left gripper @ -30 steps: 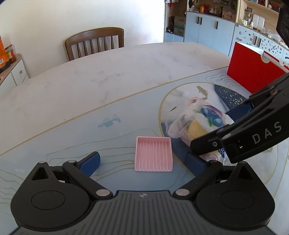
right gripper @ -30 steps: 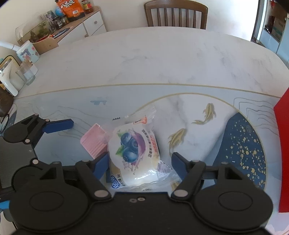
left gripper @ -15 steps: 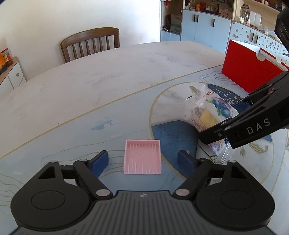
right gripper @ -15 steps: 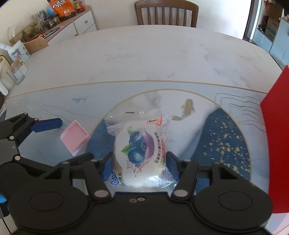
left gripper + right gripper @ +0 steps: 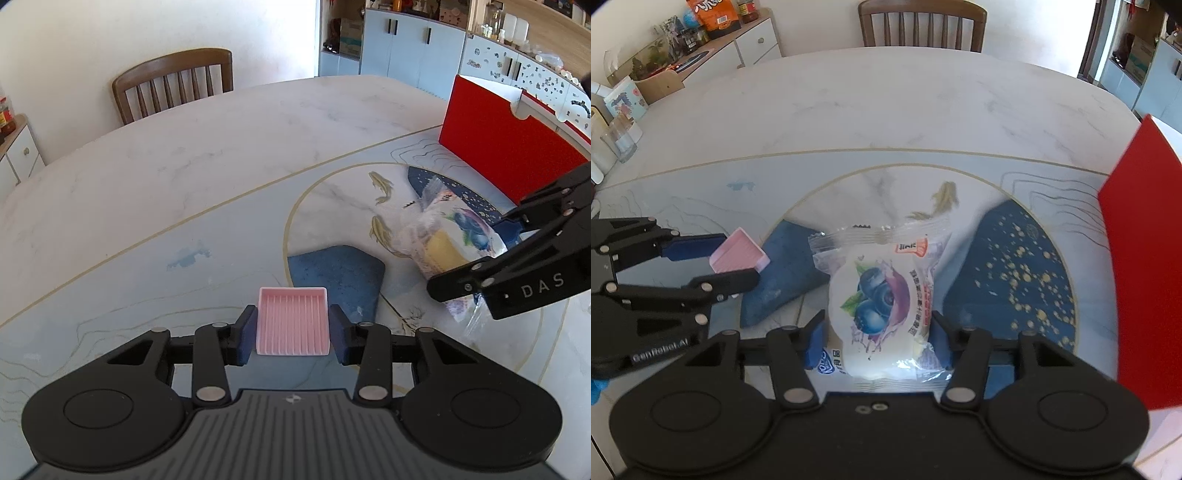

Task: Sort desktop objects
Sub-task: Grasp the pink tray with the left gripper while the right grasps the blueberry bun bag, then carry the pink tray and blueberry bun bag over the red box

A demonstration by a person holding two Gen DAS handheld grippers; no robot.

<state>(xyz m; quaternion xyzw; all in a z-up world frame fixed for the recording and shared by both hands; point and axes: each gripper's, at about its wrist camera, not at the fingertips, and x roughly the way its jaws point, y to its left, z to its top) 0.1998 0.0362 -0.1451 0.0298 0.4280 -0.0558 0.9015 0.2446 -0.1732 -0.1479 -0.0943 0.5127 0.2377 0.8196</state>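
A small pink ridged tray (image 5: 293, 310) lies on the printed table mat, and my left gripper (image 5: 293, 332) is shut on it, a blue pad pressing each side. The right wrist view shows the same tray (image 5: 738, 253) at the left, between the left gripper's fingers (image 5: 698, 247). A clear snack bag with a blueberry print (image 5: 882, 288) sits between the pads of my right gripper (image 5: 878, 339). Its jaws are closing and squeeze the bag's sides. In the left wrist view that bag (image 5: 439, 240) shows at the right, under the right gripper's black fingers (image 5: 465, 277).
A red open box (image 5: 509, 147) stands at the right of the mat, close to the right gripper (image 5: 1141, 258). A wooden chair (image 5: 173, 81) is at the table's far side. A cabinet with jars and snacks (image 5: 701, 44) stands far left.
My left jaws have closed from wide open onto the pink tray. The right jaws have narrowed on the snack bag, which has moved with them toward the red box.
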